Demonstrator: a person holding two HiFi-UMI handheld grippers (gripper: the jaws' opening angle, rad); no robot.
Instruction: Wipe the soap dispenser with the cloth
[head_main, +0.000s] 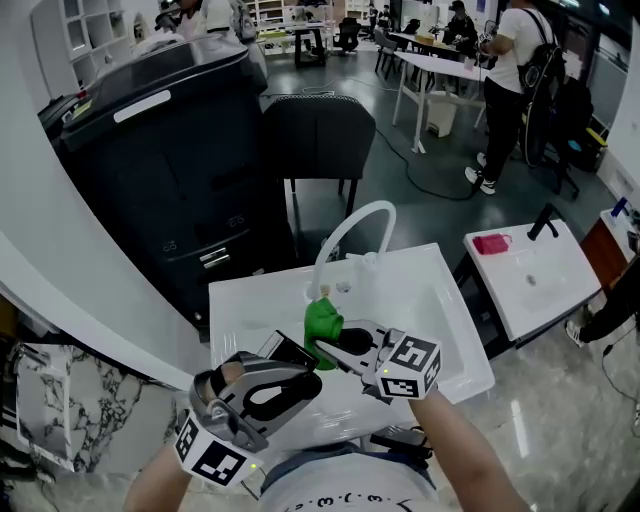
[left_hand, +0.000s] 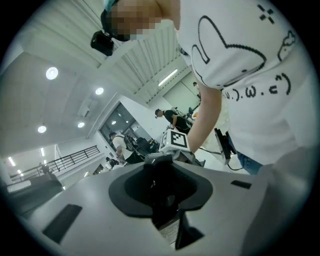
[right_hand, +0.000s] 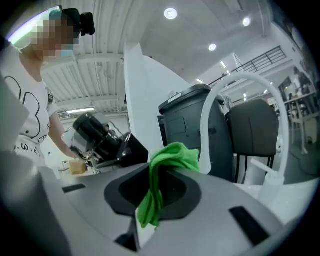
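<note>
A black soap dispenser (head_main: 288, 350) is held over the white sink (head_main: 440, 300), low in the head view. My left gripper (head_main: 296, 366) is shut on it; in the left gripper view the dark dispenser (left_hand: 161, 187) with a label fills the gap between the jaws of the left gripper (left_hand: 164, 202). The green cloth (head_main: 322, 322) hangs bunched from my right gripper (head_main: 337, 346), which is shut on it just right of the dispenser. In the right gripper view the cloth (right_hand: 167, 162) droops out of the right gripper (right_hand: 152, 197), with the black dispenser (right_hand: 131, 147) close to its left.
A white arched faucet (head_main: 352, 228) rises at the sink's back edge, just beyond the cloth. A large black bin (head_main: 165, 150) and a black chair (head_main: 315, 135) stand behind the sink. A second white sink (head_main: 530, 275) is at the right. A person (head_main: 510, 80) stands farther back.
</note>
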